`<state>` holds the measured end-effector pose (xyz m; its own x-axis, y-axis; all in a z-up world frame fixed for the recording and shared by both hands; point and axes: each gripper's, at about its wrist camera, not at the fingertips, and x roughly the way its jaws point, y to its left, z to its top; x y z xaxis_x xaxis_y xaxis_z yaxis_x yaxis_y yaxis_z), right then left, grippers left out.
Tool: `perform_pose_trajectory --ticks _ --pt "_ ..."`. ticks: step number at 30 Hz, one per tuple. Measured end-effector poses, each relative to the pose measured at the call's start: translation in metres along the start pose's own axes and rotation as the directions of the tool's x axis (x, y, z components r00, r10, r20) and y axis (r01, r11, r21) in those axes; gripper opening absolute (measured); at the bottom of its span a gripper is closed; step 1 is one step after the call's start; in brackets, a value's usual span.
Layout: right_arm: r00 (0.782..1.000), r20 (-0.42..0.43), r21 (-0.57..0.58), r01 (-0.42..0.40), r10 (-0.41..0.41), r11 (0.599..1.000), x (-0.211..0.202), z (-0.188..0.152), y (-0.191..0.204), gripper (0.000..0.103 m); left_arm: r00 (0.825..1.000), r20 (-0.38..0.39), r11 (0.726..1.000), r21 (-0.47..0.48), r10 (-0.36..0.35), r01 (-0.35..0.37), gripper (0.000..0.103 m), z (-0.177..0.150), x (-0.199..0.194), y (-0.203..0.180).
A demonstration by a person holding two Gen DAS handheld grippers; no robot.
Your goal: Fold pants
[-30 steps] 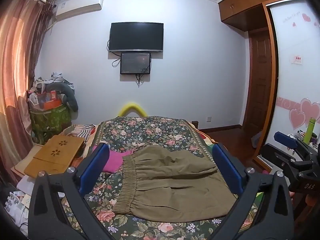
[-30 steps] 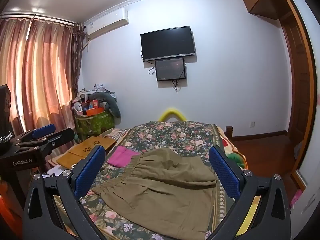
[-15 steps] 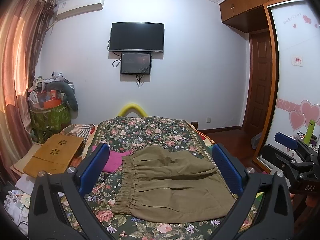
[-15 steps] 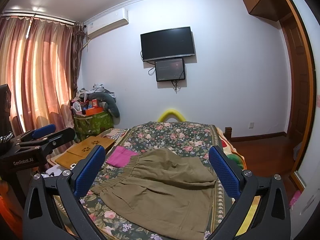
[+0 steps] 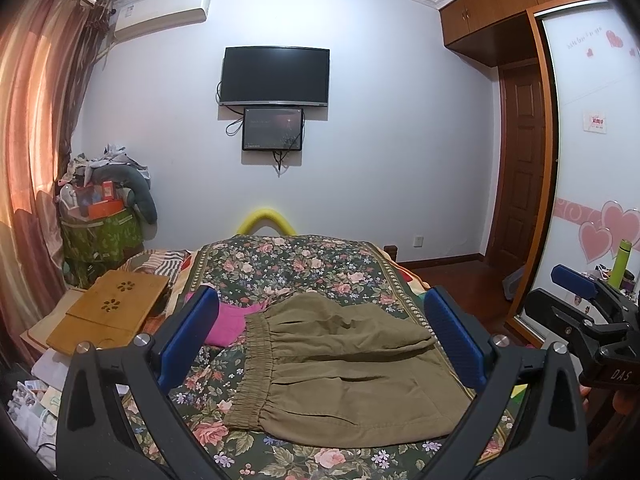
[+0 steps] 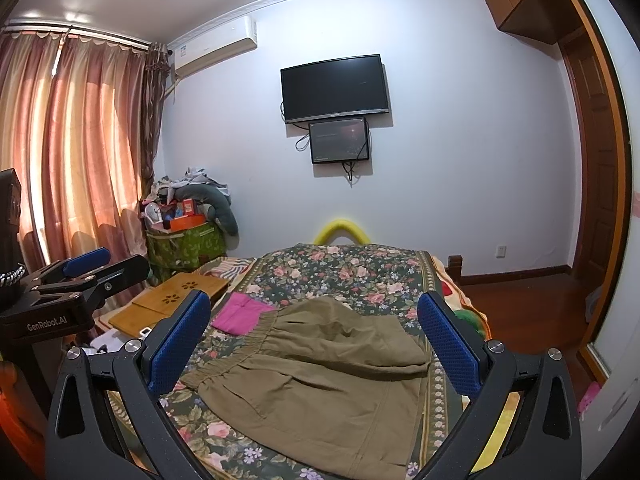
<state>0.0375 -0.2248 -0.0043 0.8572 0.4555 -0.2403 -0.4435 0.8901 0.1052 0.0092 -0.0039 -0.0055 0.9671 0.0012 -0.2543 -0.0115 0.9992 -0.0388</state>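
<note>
Walls: pale lilac-white plaster wall [image 5: 380,140], a black flat television [image 5: 276,76] mounted on it.
Window: covered by pink-orange curtains [image 6: 80,152], daylight glowing through.
Floor: reddish-brown wooden boards [image 6: 528,300].
Door: dark brown panelled wood [image 5: 524,152].

White lettering "GenRobot.AI" stands on the black body of the left gripper [image 6: 86,266], at the left edge of the right wrist view. "DAS" stands on the black body of the right gripper [image 5: 576,284], at the lower right of the left wrist view.

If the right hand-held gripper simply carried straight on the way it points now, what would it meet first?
Most likely the olive pants lying on the floral bedspread. The right hand-held gripper is open and empty, with the pants between its fingers in view; depth is uncertain, so it might pass above them.
</note>
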Motion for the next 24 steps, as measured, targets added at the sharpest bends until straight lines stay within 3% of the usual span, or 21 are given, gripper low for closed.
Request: perform_pose_trajectory --ticks 24 --pt "1.000 0.001 0.000 0.003 -0.003 1.000 -0.0001 0.0016 -0.0023 0.103 1.000 0.002 1.000 -0.002 -0.005 0.005 0.103 0.0017 -0.0018 0.0004"
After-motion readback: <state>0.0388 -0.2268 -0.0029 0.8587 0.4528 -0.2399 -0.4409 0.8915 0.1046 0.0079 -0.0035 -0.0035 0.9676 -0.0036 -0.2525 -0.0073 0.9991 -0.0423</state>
